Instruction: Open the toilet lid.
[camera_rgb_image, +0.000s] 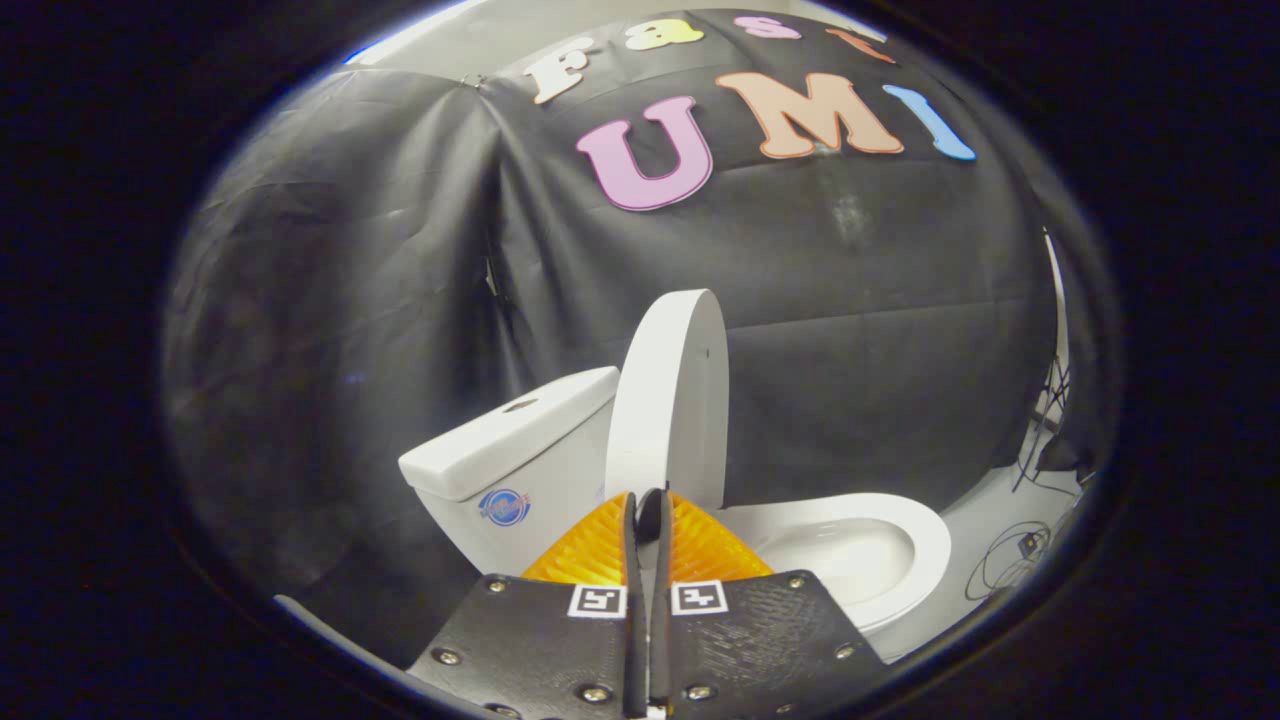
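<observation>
Lid (672, 400) first: it stands raised, nearly upright, its top edge leaning a little back toward the cistern (510, 450) and close against the cistern's front corner. That posture looks like the end of the opening swing, past the balance point, so the lid should rest on its hinge without being held; this is a judgement from how it stands. With it up, the seat ring and the bowl (850, 550) lie uncovered, reaching out to the right of the fingers. The whole toilet sits on a pale floor (990, 520) in front of the black cloth wall (850, 330), with a few loose cables (1010, 565) lying on the floor beyond the bowl, well apart from it.

The hand-held gripper (648, 510) has its two fingers pressed together, with just a thin slit between them and nothing pinched. Their tips point at the lower part of the lid and overlap it in the picture; whether they touch it or hang just short of it I cannot tell. Since the fingers clamp nothing, the lid seems to be standing on its own, and the task appears essentially done.
</observation>
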